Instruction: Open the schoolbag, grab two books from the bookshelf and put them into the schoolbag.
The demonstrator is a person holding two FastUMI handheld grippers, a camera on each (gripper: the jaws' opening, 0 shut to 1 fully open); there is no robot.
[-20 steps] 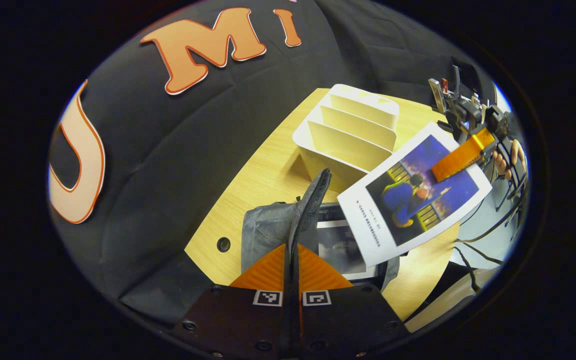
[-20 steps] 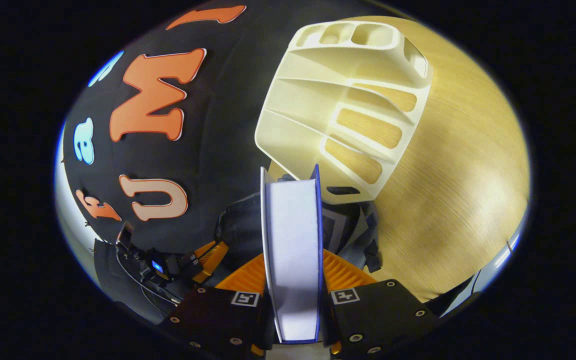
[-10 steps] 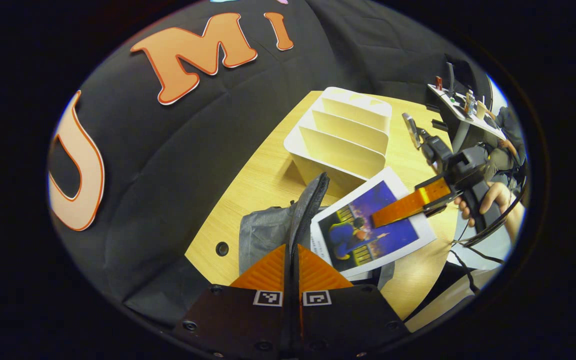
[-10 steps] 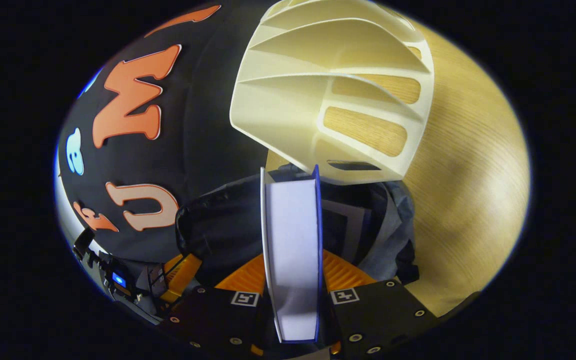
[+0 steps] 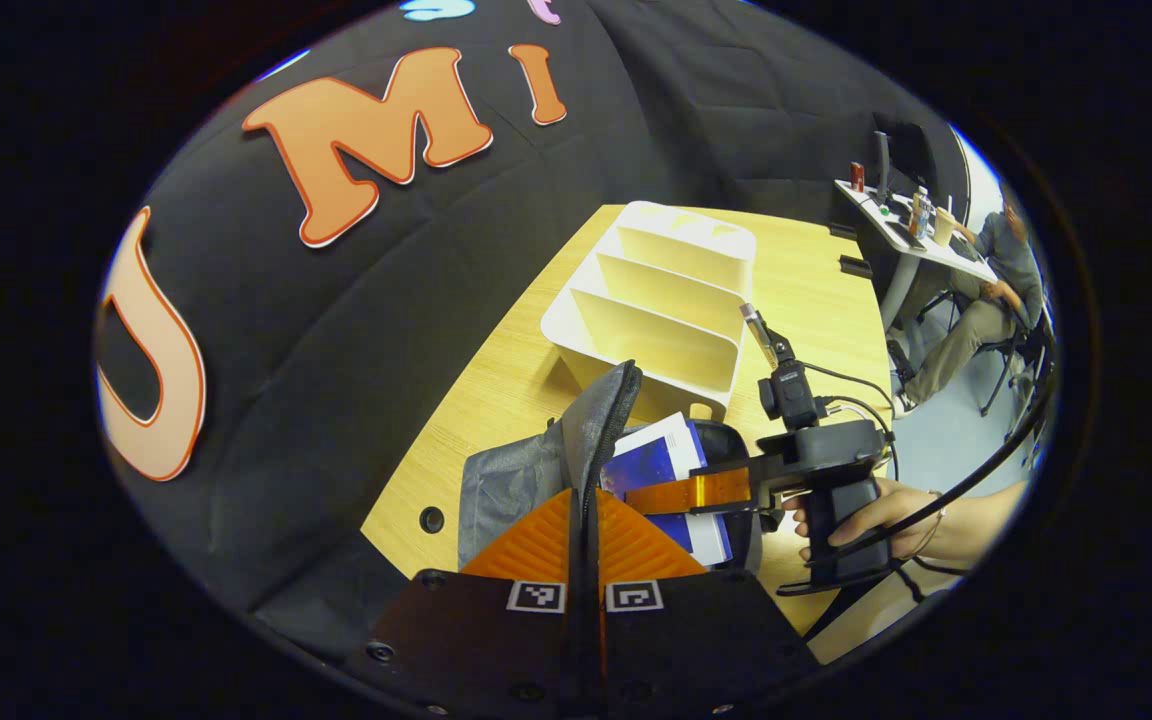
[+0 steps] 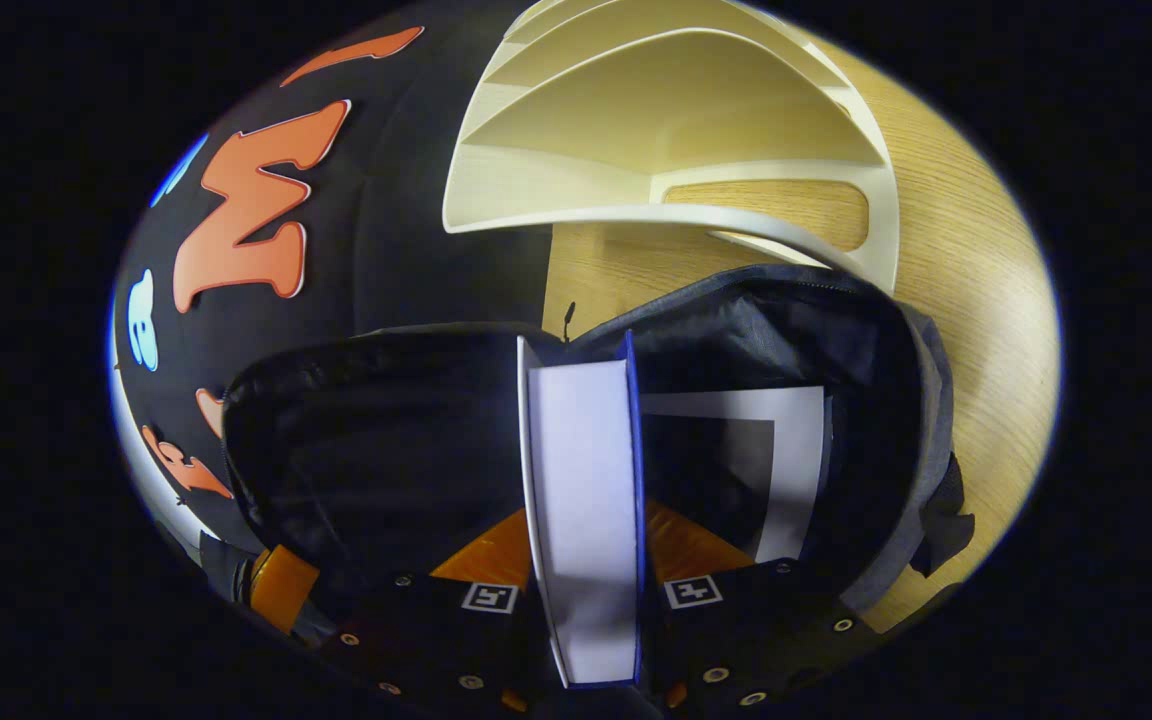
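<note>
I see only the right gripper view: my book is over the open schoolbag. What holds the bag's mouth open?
Observer: The left gripper is shut on the zip edge of the schoolbag and holds that flap upright.
Operator: How does my book sit from the side?
Observer: The left gripper view shows the book partly inside the mouth, with the right gripper clamped across its blue cover and a hand behind it.
Operator: Are there books left in the bookshelf?
Observer: From that side, all slots of the bookshelf look empty.
</note>
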